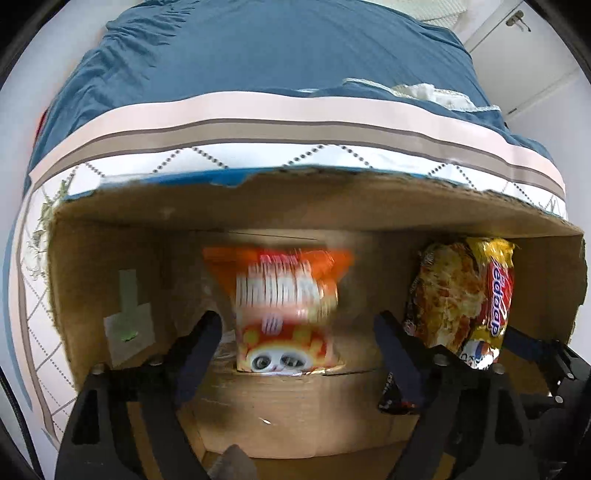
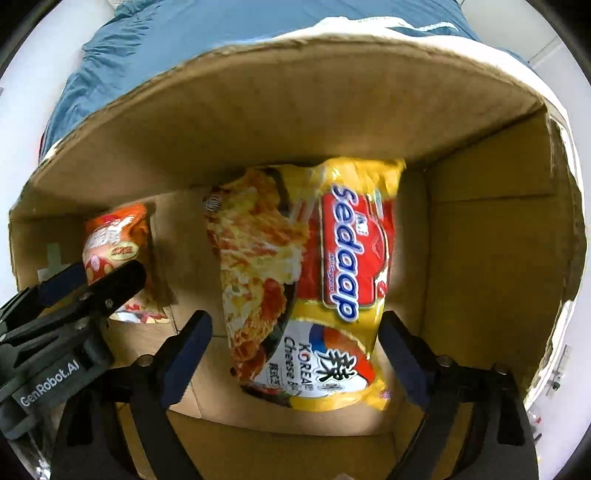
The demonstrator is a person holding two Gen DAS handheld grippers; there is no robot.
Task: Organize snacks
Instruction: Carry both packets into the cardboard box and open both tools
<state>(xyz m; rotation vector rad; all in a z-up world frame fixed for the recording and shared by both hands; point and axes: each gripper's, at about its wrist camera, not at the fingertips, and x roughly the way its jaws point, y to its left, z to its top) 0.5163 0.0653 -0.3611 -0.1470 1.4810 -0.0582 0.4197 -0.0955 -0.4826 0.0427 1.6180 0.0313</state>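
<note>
Yellow foil, red "Sedaap" banner: the noodle packet stands on end inside the cardboard box, leaning toward the back wall, right of centre. Right hand-held gripper has its fingers spread wide to either side of the packet's lower part, touching neither edge as far as the right wrist view shows; released, nothing held. Orange snack bag stands further left in the same box, badly blurred in the left wrist view, so it or the camera is in motion. Left hand-held gripper is also open, fingers flanking the bag's base with a gap on both sides; whether it brushes the bag I cannot tell. Risks, as judgement: both packs are light, crinkly and balanced on a narrow bottom seam, so they could tip forward or slide flat once nothing props them; a finger pulled back carelessly could catch a foil edge and drag the pack over. The two grippers work close together in one box, the left one's body visible low left in the right wrist view, so a knock between them, or against the box wall, could shift the box itself. Box flaps are torn and ragged along the rim, a snag point. The box sits on a bed, against a quilted white cover with a dotted diamond pattern, banded pink and taupe, and a blue blanket behind: soft footing, likely to let the box rock. White walls and a door with a handle upper right.
</note>
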